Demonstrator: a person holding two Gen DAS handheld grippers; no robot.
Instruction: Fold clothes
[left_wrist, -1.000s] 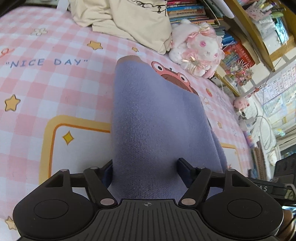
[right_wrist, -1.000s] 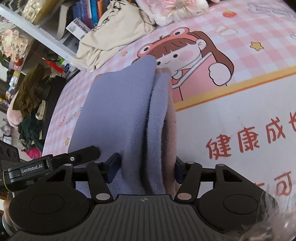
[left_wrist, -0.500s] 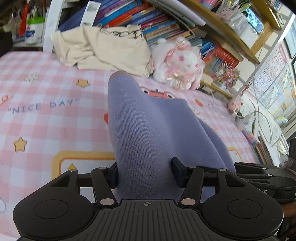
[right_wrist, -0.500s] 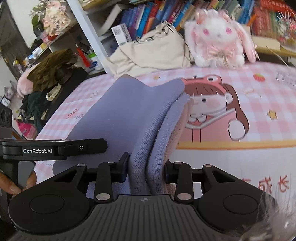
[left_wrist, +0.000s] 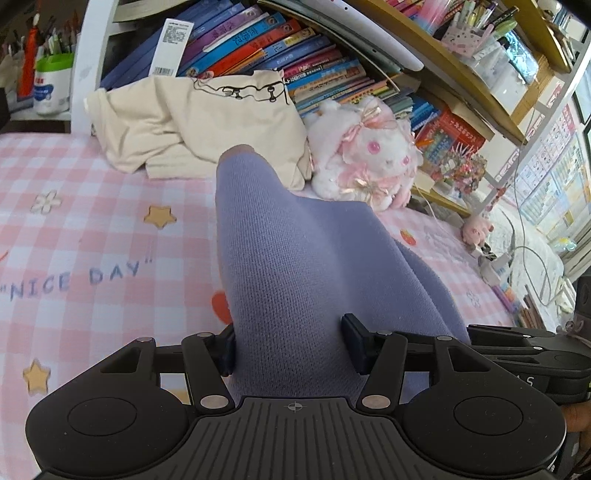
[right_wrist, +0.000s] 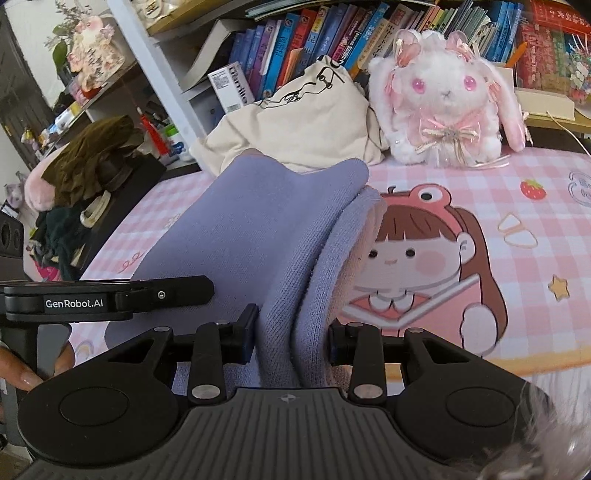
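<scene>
Lavender knit fabric, a thick folded garment (left_wrist: 295, 266), fills the near middle of both views, lifted off the pink checked bedsheet (left_wrist: 74, 229) with its far end sticking up toward 12 o'clock. The left hand-held gripper (left_wrist: 288, 347) has just tightened around a wide bundle of it, both pads pressed into the cloth. The right hand-held gripper (right_wrist: 291, 341) has likewise narrowed onto two stacked layers at the other edge and is clenched on them.

Risk, as I judge it: the right-hand layers lie loosely one over another, with a pale pink lining (right_wrist: 365, 236) peeping out at 1 o'clock, so an inner layer could slide free and spoil the fold. If the two hands drift apart, the knit could stretch or pull from one grip.

Farther off, at 11 o'clock in the left view, a crumpled cream cloth bag (left_wrist: 207, 122) sits on the bed's far edge, and just beside it at 1 o'clock a fluffy white-and-pink plush rabbit (left_wrist: 369, 155). Both crowd the spot where a forward-laid fold might land. Behind them stand shelves of colourful books (left_wrist: 280, 48).
</scene>
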